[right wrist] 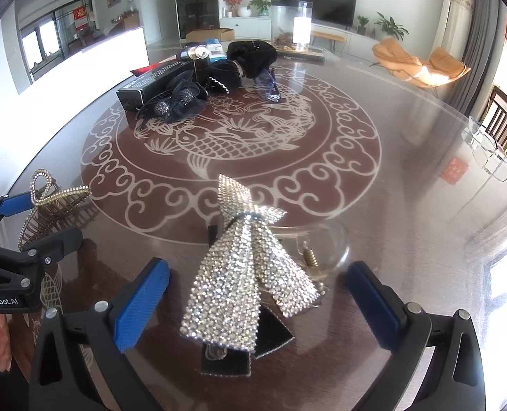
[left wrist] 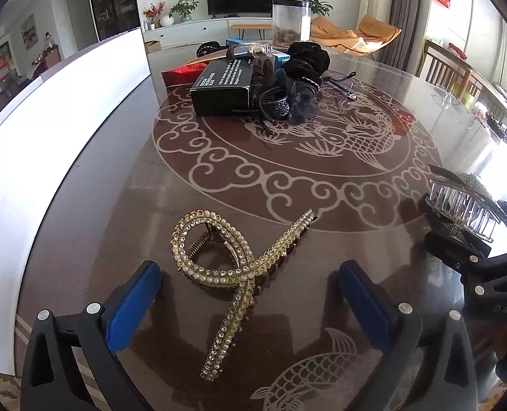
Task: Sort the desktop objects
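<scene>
A gold hair claw set with pearls and clear stones (left wrist: 243, 270) lies on the glass-topped table (left wrist: 322, 191) between the blue pads of my left gripper (left wrist: 249, 267). The jaws stand wide open and neither pad touches it. A silver rhinestone bow clip (right wrist: 239, 274) rests on the table between the fingers of my right gripper (right wrist: 257, 265), also wide open and clear of it. The right wrist view shows the gold claw (right wrist: 48, 202) at the left edge. The bow clip (left wrist: 466, 205) appears at the right edge of the left wrist view.
A pile sits at the table's far side: a black box (left wrist: 219, 89), a black scrunchie (left wrist: 305, 65), a black gauze bow clip (left wrist: 287, 106), a small bottle (left wrist: 253, 51) and a clear jar (left wrist: 291, 20). Clear-framed glasses (right wrist: 490, 154) lie far right. A white board (left wrist: 48, 137) borders the left.
</scene>
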Tool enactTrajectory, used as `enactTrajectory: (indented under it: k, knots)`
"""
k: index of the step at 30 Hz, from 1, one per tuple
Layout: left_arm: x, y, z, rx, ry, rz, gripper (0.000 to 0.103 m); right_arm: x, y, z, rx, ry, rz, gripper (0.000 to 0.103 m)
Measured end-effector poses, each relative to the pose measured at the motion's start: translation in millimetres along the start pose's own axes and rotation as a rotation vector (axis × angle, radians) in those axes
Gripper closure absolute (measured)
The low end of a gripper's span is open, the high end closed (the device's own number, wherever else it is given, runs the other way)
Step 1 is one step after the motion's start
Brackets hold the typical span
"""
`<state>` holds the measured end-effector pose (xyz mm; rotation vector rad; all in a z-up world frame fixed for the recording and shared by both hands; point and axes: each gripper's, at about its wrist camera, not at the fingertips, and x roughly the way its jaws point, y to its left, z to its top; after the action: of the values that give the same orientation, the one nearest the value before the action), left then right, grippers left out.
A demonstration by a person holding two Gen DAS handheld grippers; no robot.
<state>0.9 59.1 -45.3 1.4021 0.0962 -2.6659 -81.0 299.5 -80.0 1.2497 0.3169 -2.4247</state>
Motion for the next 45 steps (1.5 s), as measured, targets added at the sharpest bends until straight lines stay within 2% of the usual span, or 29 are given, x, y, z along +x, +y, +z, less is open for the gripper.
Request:
enactTrajectory:
  k: [28, 32, 33, 35, 37, 40, 43, 45]
  knots:
    - [1.8, -1.9, 1.9, -0.033, -0.002, 0.023, 0.000, 0.5, -1.1, 0.6, 0.003, 0.000, 0.006, 0.000]
    - [0.2, -3.1, 0.7, -0.028, 0.014, 0.017, 0.000, -2.0, -4.9, 1.5, 0.028, -0.012, 0.042, 0.000]
    - [-0.9, -3.6, 0.8, -0.025, 0.008, 0.018, 0.004, -4.8, -9.9, 1.9, 0.056, -0.032, 0.078, 0.003]
    - [-7.0, -3.1, 1.3, -0.028, -0.021, 0.021, 0.040, -9.9, -15.8, 3.9, 0.070, -0.057, 0.083, 0.053]
    - [-10.6, 0.8, 1.6, -0.044, -0.027, 0.005, 0.049, -9.7, -17.1, 8.5, 0.065, -0.029, 0.093, 0.054]
    - [-17.9, 11.8, 1.2, -0.102, -0.035, -0.071, 0.050, -18.4, -17.8, 8.9, 0.092, -0.004, 0.116, 0.054]
    - [-35.0, 22.0, -0.7, -0.144, -0.094, -0.112, 0.051, -50.5, -14.6, -1.8, 0.129, -0.069, 0.137, 0.054]
    - [-44.5, 27.5, -2.7, -0.172, -0.117, -0.138, 0.051, -62.1, -9.4, -13.5, 0.139, -0.072, 0.131, 0.054]
